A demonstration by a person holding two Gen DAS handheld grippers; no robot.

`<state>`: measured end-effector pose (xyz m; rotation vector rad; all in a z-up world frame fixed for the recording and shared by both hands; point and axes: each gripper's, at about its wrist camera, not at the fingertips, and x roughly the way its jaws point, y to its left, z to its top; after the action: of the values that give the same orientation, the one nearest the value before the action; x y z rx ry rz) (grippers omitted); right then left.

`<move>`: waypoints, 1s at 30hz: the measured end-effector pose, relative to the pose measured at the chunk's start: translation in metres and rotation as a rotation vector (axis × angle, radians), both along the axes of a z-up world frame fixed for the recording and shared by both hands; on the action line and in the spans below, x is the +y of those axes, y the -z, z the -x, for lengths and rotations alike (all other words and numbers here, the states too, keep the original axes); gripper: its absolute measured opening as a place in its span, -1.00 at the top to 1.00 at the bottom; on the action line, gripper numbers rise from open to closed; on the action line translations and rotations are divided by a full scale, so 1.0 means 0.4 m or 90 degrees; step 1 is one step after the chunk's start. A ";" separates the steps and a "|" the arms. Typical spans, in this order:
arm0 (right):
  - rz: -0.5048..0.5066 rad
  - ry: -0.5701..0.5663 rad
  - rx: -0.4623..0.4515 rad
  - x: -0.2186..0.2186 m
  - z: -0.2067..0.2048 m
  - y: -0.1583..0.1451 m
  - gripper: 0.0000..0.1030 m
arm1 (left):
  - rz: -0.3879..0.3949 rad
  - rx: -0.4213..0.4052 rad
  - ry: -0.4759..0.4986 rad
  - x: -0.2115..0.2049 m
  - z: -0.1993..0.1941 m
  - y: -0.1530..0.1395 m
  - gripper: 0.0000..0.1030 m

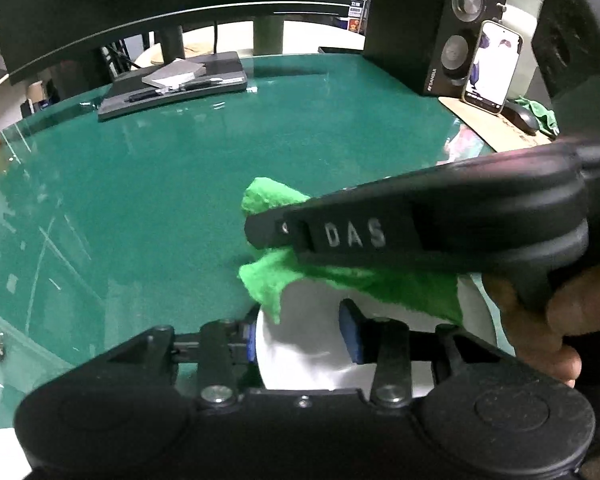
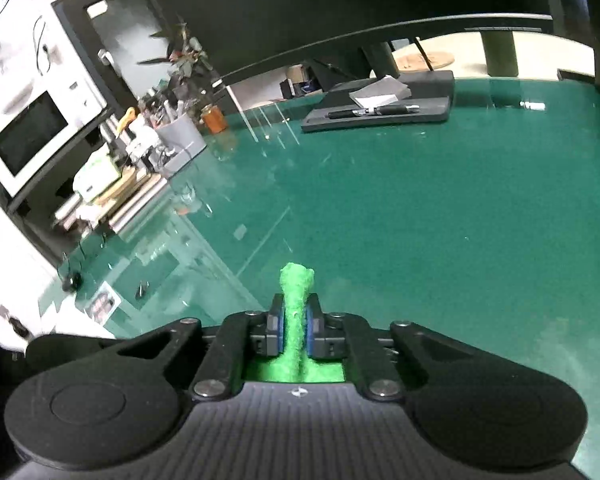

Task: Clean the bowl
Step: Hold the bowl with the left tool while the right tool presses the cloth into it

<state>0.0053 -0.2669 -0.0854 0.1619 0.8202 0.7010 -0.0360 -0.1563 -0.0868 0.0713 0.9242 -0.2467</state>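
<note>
The green table (image 1: 180, 184) fills most of what I see from both wrists, glossy and reflective, with wide bare surface ahead of and to the left of my grippers. Its left edge drops off beside a cluttered counter with a microwave (image 2: 28, 136) and a grey tub (image 2: 180, 136) packed with utensils I can't tell apart. At the far edge, under the monitor, a dark tray (image 1: 172, 84) carries a notepad and a couple of pens. On the far right a black speaker (image 1: 432, 28) stands with a phone (image 1: 492, 66) propped against it, and a mouse (image 1: 522, 117) lies just beside them.

The white bowl (image 1: 300, 344) sits at the near edge, right against my left gripper (image 1: 300, 334). Its blue pads (image 1: 350, 334) straddle the bowl's wall, one pad outside and one inside, pinching the rim. The bowl holds nothing but a fold of the green cloth (image 1: 340, 284), which drapes over its rim and bunches toward the table.

My right gripper (image 2: 294, 330) has its pads pressed tight on a ridge of that cloth (a stub of it pokes up past the tips), and from the left wrist it reaches across the bowl from the right, its black finger lying over the cloth. A hand (image 1: 556, 320) grips its handle at the frame's right side.
</note>
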 end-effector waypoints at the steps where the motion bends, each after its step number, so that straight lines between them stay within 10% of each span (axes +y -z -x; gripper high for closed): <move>1: 0.000 -0.001 0.002 -0.002 -0.003 0.002 0.83 | 0.000 -0.001 -0.001 -0.002 0.001 0.001 0.20; 14: 0.014 -0.036 0.011 0.015 -0.020 0.009 0.69 | 0.033 -0.007 -0.036 0.015 0.014 0.010 0.17; 30: 0.074 -0.091 -0.058 0.077 0.045 -0.019 0.61 | 0.014 -0.014 0.081 0.004 0.000 0.010 0.13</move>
<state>-0.0128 -0.2360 -0.0779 -0.0334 0.7882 0.7872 -0.0360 -0.1548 -0.0909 0.1123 0.8966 -0.3726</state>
